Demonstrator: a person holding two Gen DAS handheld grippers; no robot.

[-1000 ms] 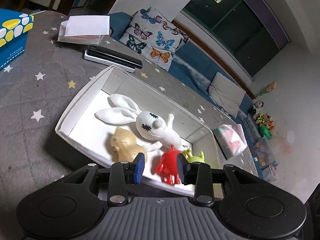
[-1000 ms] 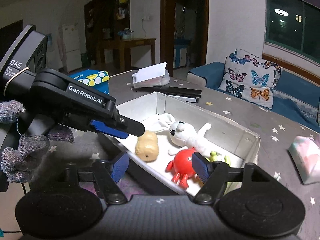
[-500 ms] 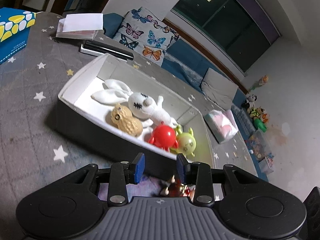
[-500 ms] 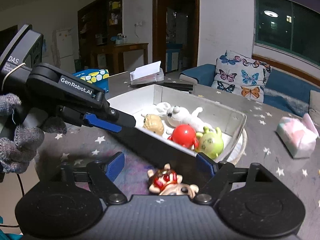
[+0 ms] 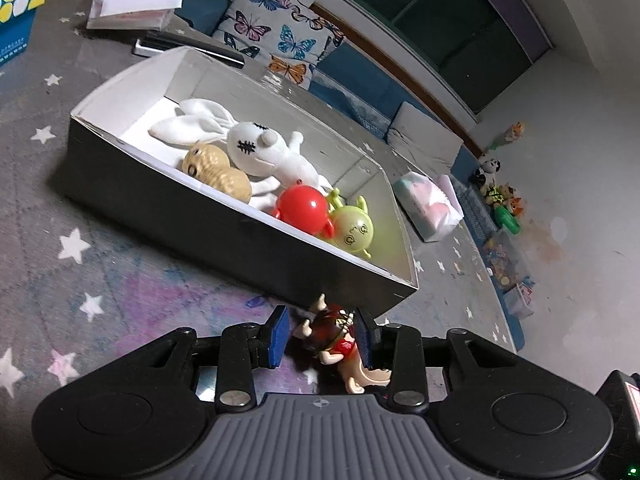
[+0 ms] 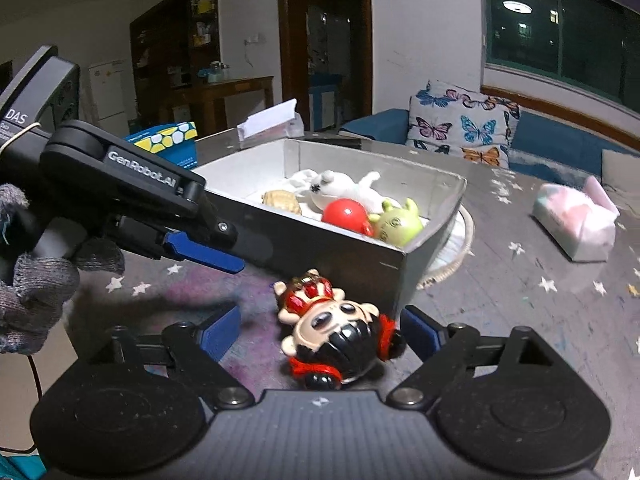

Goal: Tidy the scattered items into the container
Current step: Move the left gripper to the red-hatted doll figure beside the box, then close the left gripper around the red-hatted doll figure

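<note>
A big-headed doll with black hair and red trim lies on the starry table, just in front of the box. My right gripper straddles the doll; its jaws are opening and the blue pads stand clear on either side. My left gripper is open and empty; the right wrist view shows it hovering up and to the left of the doll. The box holds a white rabbit plush, a tan peanut toy, a red ball toy and a green round toy.
A pink tissue pack lies on the table to the right of the box. Behind the box are a blue patterned carton, a paper holder and a black flat case. A gloved hand holds the left gripper.
Both grippers drew back from over the box and sank toward the table in front of it. The doll came into view between the fingers. The right jaws spread wider.
</note>
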